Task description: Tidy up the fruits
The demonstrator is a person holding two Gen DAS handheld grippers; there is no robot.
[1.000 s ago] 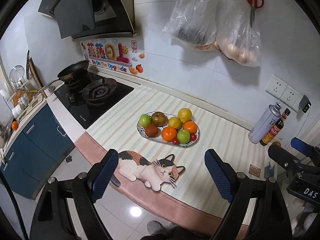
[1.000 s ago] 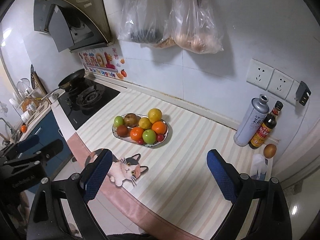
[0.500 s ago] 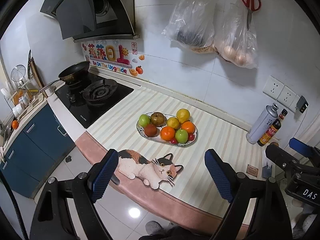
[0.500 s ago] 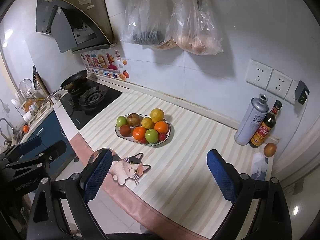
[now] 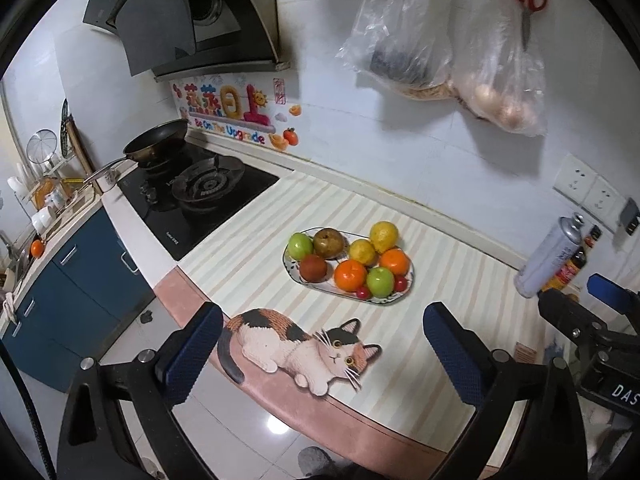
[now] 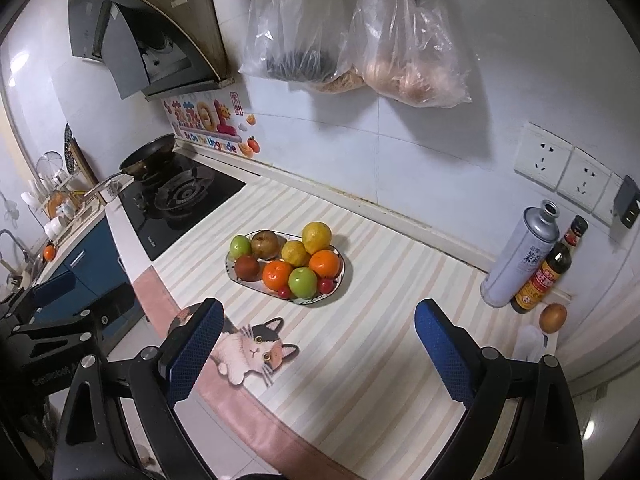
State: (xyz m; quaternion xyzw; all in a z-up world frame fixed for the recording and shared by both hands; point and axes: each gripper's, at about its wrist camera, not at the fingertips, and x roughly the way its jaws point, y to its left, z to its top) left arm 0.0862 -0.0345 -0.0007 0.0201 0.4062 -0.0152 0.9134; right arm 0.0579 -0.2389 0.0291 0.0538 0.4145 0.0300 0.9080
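Note:
An oval plate point(image 5: 402, 299) point(image 6: 341, 276) on the striped counter holds several fruits: green apples, oranges, yellow lemons, a brown pear, a dark red fruit and small cherries. One loose brownish fruit point(image 6: 552, 317) lies at the counter's far right corner. My left gripper point(image 5: 323, 334) is open and empty, held high above the counter's front edge, near a cat-shaped mat point(image 5: 298, 346). My right gripper point(image 6: 318, 334) is open and empty, also high above the front edge. The cat mat also shows in the right wrist view point(image 6: 252, 354).
A gas stove point(image 5: 200, 196) with a frying pan point(image 5: 156, 146) is to the left. A spray can point(image 6: 520, 256) and a sauce bottle point(image 6: 548, 274) stand at the right by the wall. Two plastic bags point(image 6: 352, 36) hang on the wall. Blue cabinets point(image 5: 76, 280) lie below left.
Both grippers have drawn back and risen slightly, so the plate looks a little smaller and farther. Both jaws stay open and empty.

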